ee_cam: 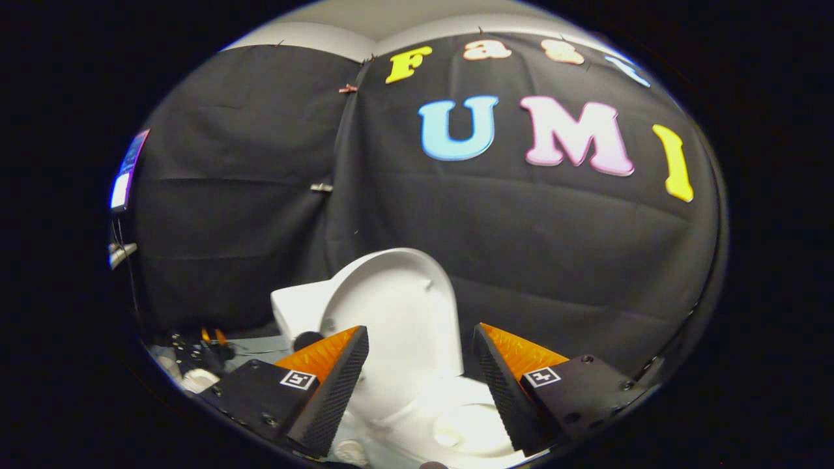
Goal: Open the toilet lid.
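Observation:
The white toilet lid [397, 306] stands raised, nearly upright, leaning back against the white tank [293, 309]. Its inner face looks toward me. Below it the white seat and bowl rim [456, 417] show between and under the fingers. My gripper [420, 339] is open, its two fingers spread wide apart. The lid stands just ahead of the gap between them. Nothing is held, and neither finger touches the lid.
A black cloth wall [521, 260] closes off the booth behind the toilet. On the floor left of the tank lie cables and small tools [195, 355]. A lit screen [127, 172] hangs at the far left, by the cloth.

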Demonstrator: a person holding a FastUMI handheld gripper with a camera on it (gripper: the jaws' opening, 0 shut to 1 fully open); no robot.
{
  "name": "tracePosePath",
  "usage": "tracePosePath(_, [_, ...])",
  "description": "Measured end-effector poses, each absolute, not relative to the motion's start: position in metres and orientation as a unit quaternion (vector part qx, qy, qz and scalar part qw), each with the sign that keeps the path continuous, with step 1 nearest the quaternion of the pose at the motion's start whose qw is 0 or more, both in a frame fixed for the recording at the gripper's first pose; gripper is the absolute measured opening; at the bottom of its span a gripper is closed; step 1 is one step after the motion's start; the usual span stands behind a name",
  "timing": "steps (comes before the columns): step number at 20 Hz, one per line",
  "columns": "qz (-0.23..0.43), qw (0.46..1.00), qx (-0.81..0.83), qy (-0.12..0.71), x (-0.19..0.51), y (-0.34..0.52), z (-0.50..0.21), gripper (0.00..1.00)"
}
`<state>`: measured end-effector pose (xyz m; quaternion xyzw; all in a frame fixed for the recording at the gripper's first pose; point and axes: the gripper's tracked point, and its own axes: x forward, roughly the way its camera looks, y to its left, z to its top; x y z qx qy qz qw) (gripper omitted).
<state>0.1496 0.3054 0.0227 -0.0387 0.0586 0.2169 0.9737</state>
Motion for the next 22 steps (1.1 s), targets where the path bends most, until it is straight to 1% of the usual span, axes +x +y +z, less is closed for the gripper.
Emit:
tracePosePath(2, [0.189,0.981,-0.045,0.024,0.141,0.265,0.032,0.99])
tracePosePath(6, [0.13,0.989,-0.067,0.012,0.117,0.188,0.018,0.99])
tracePosePath(13, [0.066,0.993,-0.096,0.03,0.07,0.07,-0.003,0.99])
tracePosePath(16, [0.048,0.994,-0.091,0.032,0.058,0.041,-0.002,0.99])
tracePosePath(22, [0.032,0.996,-0.084,0.009,0.057,0.023,0.005,0.99])
